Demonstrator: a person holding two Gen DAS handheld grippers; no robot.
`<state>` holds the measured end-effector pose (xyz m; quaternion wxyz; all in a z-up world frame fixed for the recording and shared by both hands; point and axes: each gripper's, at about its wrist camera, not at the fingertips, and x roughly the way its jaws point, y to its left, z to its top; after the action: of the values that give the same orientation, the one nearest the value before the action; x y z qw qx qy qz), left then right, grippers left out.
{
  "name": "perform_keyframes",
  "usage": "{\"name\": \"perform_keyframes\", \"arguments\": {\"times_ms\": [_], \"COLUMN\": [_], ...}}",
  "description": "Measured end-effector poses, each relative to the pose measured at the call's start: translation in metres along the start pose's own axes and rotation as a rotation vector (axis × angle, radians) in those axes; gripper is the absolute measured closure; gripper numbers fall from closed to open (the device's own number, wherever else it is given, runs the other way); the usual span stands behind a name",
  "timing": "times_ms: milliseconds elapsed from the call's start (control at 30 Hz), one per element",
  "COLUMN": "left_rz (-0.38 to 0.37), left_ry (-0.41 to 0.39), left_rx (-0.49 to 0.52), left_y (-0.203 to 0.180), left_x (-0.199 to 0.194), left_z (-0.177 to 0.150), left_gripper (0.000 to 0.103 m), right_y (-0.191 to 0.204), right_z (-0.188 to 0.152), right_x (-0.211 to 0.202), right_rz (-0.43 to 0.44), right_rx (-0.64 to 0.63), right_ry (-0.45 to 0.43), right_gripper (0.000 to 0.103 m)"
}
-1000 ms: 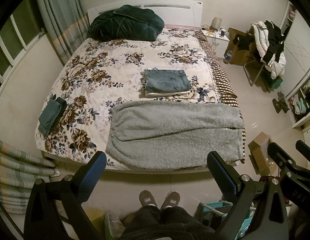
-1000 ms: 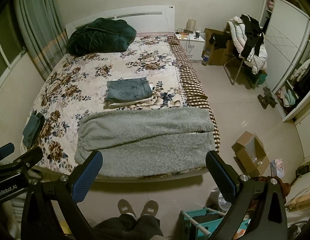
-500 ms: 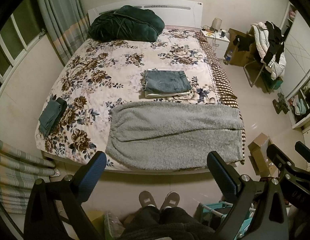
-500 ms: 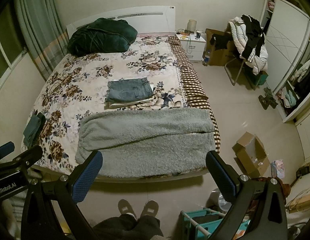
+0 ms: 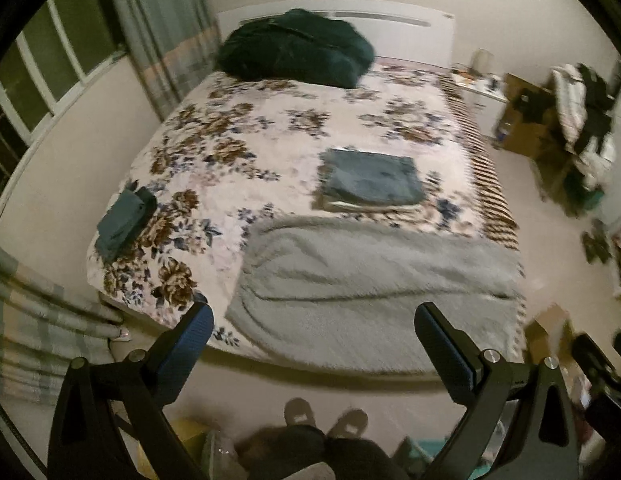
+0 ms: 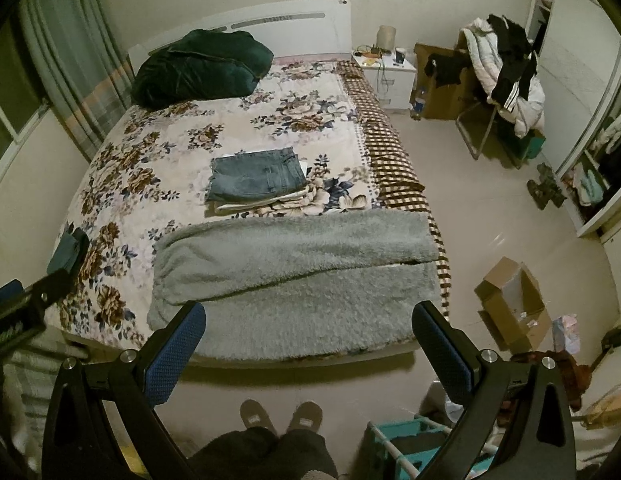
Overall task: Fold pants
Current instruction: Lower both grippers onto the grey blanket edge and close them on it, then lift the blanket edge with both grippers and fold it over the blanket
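1. Grey fleece pants (image 6: 298, 268) lie flat across the foot of the bed (image 6: 122, 184), waistband end to the left and leg ends to the right, reaching the bed's right edge by the brown checked border (image 6: 394, 168).
2. The 2 legs lie side by side, the far one partly over the near one, with a dark seam line running between them; in the left wrist view the same pants (image 5: 374, 280) show blurred.
3. The left gripper (image 5: 312, 344) hangs in the air above the floor at the foot of the bed, its jaws spread wide with nothing between them; the blue pads (image 5: 190, 340) face inward.
4. The right gripper (image 6: 308, 342) is held likewise, jaws wide apart and empty, clear of the pants.
5. A folded pair of jeans (image 6: 258, 176) sits on a pale folded garment in the middle of the floral bedspread, just beyond the grey pants.
6. A small dark teal folded item (image 6: 68, 250) rests near the bed's left edge, well apart from the pants.
7. A dark green quilt (image 6: 202, 68) is bundled at the headboard.
8. The person's 2 slippers (image 6: 282, 416) stand on the floor between the gripper fingers, just short of the bed.
9. An open cardboard box (image 6: 510, 308) lies on the floor to the right of the bed.
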<state>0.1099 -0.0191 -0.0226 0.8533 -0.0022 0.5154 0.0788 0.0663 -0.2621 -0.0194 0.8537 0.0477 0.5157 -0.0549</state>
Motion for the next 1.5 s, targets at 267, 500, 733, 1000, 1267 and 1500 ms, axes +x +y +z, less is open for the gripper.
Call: {"name": "perform_keyframes", "arguments": {"times_ms": [267,500,733,1000,1267,1500], "left_rz": [0.113,0.131,0.142,0.09,0.149,0.075], "left_ry": [0.153,0.363,0.537,0.665,0.604,0.451], "left_rx": [-0.052,-0.191,-0.355,-0.626,-0.595,-0.536], "left_y": [0.006,0.025,0.043,0.07,0.062,0.046], "left_x": [0.17,0.359,0.527,0.633,0.618,0.528], "left_z": [0.062,0.103,0.114,0.104,0.085,0.078], "left_gripper": [0.0,0.0,0.0,0.0,0.086,0.097], "right_y": [-0.02,-0.072,-0.148,-0.183,-0.188,-0.192], "right_z": [0.08,0.136,0.152,0.14,0.134,0.128], "right_x": [0.178,0.399,0.616,0.751,0.812,0.787], "right_rz": [-0.071,-0.079,-0.191,-0.27,-0.288,-0.237], "right_rx": [0.122,0.388,0.638,0.752,0.756,0.77], "right_ry": [0.072,0.245,0.39,0.49,0.484,0.382], "right_gripper": [0.0,0.0,0.0,0.0,0.04,0.097]}}
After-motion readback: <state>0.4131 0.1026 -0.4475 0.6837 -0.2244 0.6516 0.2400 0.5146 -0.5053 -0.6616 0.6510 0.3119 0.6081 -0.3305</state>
